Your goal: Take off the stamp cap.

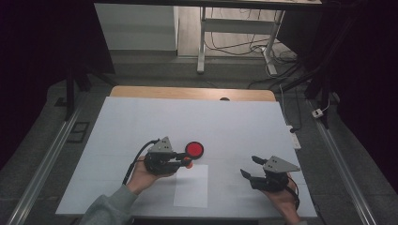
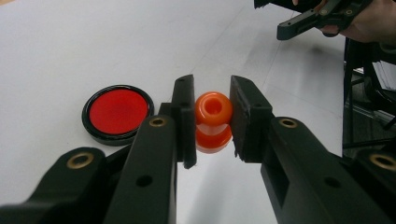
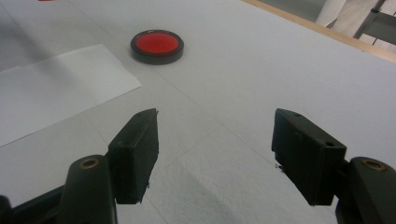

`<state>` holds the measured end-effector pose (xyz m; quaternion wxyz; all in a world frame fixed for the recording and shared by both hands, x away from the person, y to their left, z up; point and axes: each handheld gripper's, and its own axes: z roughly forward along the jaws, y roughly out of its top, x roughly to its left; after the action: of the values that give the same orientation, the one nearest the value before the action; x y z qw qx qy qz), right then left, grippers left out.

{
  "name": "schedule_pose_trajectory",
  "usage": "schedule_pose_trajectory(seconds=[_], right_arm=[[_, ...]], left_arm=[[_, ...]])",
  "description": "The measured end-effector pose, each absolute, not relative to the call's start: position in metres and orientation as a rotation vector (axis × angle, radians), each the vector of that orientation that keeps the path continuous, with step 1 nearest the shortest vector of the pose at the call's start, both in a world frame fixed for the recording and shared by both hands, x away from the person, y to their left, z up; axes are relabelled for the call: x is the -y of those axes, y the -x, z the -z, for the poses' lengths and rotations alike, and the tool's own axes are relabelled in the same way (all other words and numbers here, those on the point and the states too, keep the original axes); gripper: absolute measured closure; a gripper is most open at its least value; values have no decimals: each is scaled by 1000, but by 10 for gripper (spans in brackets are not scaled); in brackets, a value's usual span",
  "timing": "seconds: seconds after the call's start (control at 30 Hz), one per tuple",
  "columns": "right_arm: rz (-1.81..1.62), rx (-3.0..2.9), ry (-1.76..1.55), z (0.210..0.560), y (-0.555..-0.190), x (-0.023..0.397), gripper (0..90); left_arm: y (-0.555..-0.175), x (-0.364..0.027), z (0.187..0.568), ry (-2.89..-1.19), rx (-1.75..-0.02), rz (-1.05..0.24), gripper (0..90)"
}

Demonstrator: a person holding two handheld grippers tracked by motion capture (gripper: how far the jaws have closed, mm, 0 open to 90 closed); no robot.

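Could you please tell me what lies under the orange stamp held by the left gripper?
Bare white table lies below the orange stamp; its underside faces away, hidden.

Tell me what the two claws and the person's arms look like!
Each claw is black, with two flat, blocky fingers and small brass-coloured rivets. The left claw and right claw each carry a grey three-cornered plate on top. A black cable trails from the left one. The person's left arm wears a grey-green sleeve.

high view up above looking forward and down over the whole table (image 1: pixel 141 117), both gripper views low and close along their jaws, all three catching the red pad (image 1: pixel 194 149)
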<state>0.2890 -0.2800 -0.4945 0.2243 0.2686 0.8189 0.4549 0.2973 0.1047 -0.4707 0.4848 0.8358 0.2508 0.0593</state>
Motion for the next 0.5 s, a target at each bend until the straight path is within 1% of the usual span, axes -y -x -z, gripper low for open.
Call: schedule_pose_trajectory(seconds=[0.5], right_arm=[[-1288,-2288,-702,497,-288,258,328]], left_arm=[[-299,-104,471,-2035,-610,-140,722]])
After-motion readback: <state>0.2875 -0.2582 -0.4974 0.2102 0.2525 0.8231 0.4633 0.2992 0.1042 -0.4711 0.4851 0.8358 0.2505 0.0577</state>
